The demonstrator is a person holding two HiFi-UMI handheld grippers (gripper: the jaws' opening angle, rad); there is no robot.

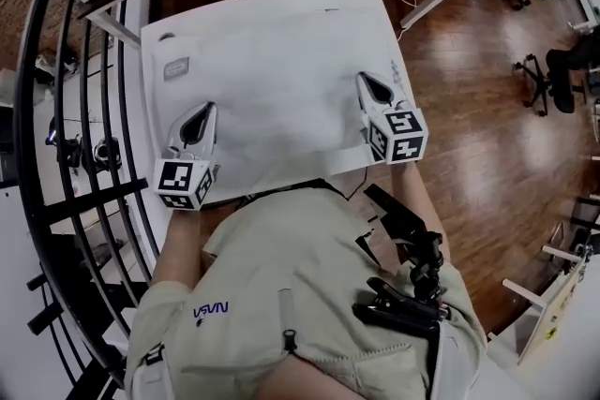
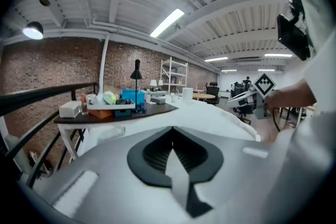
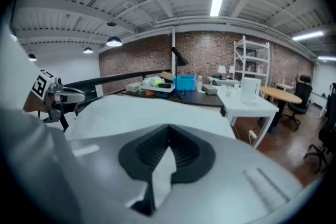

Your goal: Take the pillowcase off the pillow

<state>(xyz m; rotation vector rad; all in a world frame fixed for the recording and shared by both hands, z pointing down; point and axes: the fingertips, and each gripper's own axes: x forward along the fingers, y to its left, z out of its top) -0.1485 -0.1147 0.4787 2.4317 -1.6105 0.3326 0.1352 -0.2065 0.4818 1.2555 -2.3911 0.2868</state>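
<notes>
left: grey two-jaw left gripper is pointing away at near left, jaws pinching white pillowcase fabric | right: matching grey right gripper is pointing away at near right, jaws clamping the same fabric | arms: bare left forearm and right forearm are reaching forward, well apart

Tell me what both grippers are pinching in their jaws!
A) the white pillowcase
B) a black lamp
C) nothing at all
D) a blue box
A: a strip of the white pillowcase sits pinched between the shut jaws of the left gripper and of the right gripper, and the head view shows both at its near edge.
</notes>
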